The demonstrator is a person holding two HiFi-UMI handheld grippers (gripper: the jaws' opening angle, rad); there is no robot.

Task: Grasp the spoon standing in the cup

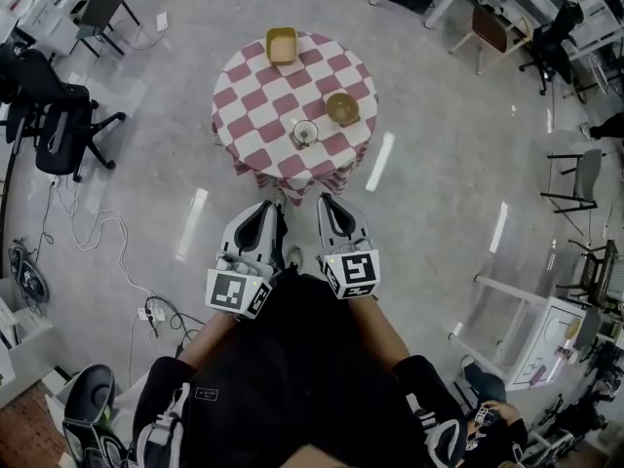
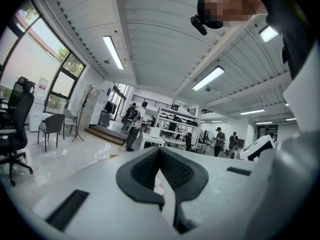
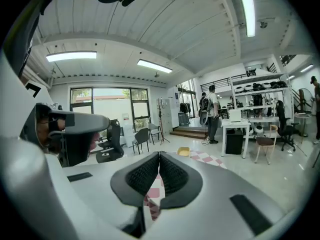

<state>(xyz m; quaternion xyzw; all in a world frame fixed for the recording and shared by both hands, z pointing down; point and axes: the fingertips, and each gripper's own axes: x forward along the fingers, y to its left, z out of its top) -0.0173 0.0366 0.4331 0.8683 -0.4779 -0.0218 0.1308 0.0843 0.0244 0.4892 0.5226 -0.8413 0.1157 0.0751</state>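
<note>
Spoon (image 1: 305, 136) upright in cup (image 1: 296, 129) near the tabletop (image 1: 255, 96) edge, well apart from the left hand-held gripper (image 1: 270, 211) and right hand-held gripper (image 1: 330, 206), both clenched on nothing. Risk: an approach with jaws unopened would likely knock spoon or cup over.

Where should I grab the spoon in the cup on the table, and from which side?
Probably the handle end of the spoon sticking up above the cup rim, coming down from above, since the cup walls hide its lower part. Its exact lean is too small to tell.
</note>
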